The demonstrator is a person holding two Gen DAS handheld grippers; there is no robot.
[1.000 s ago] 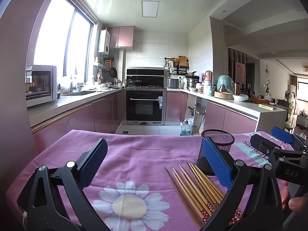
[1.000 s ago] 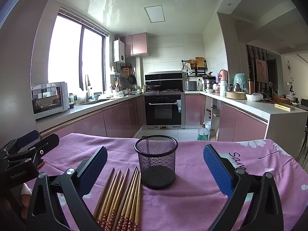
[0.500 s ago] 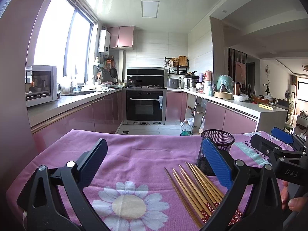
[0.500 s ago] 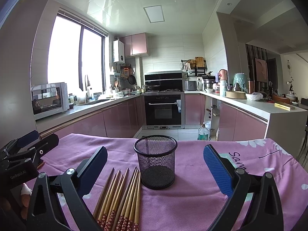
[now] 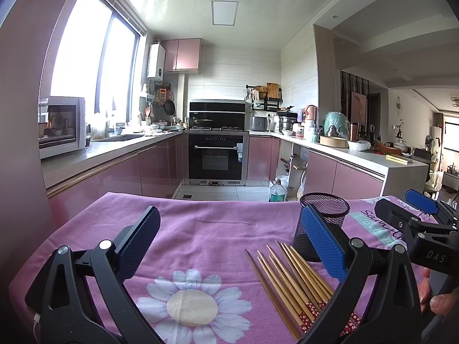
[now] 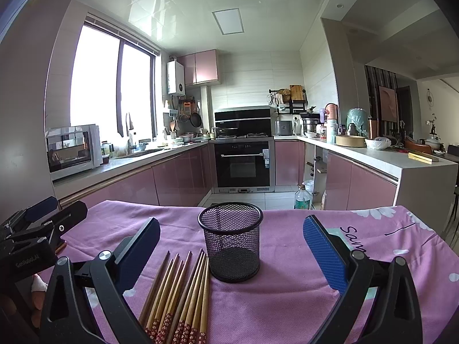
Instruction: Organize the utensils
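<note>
In the left wrist view, the left gripper (image 5: 229, 243) is spread wide and nothing is held; the chopsticks (image 5: 289, 281) are laid on the pink cloth (image 5: 200, 229), tips angled toward the mesh cup (image 5: 322, 223). In the right wrist view, the right gripper (image 6: 231, 246) is likewise spread wide and empty, with the chopsticks (image 6: 183, 289) pointed away beside the upright mesh cup (image 6: 231, 246).

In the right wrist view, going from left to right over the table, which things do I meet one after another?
Left tool → chopsticks lying flat on the purple tablecloth → black mesh cup, standing upright and empty → printed lettering on the cloth.
</note>
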